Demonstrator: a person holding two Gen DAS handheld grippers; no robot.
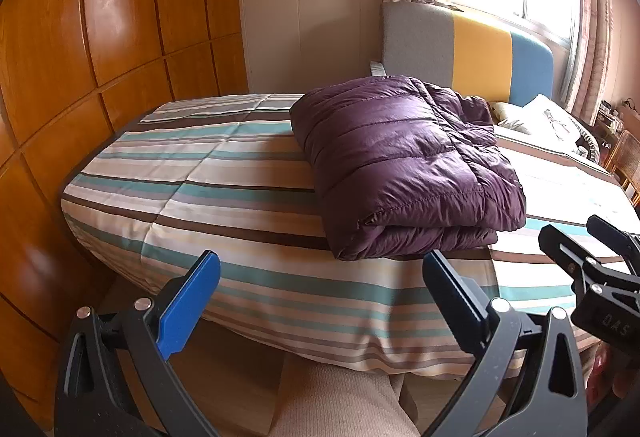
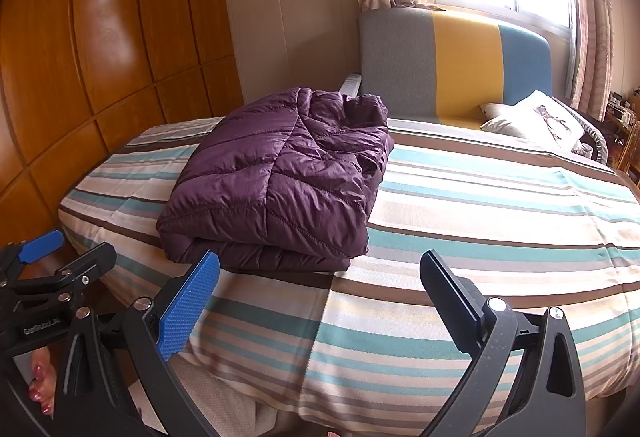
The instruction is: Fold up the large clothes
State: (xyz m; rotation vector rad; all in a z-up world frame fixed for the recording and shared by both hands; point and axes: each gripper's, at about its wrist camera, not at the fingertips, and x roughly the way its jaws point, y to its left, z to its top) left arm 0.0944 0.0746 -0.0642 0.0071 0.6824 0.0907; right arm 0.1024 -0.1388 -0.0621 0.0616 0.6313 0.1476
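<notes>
The purple puffer jacket (image 1: pixel 404 165) lies folded on the striped bed (image 1: pixel 224 205) — ahead of both claws, touching neither. The left claw (image 1: pixel 320 301) and the right claw (image 2: pixel 320 301) are both released, empty.

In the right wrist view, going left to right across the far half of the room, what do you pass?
Wooden wardrobe → folded purple puffer jacket → grey, yellow and blue headboard → white pillow.

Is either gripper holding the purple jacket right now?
No, the folded purple jacket lies alone on the striped bed, both grippers open.
</notes>
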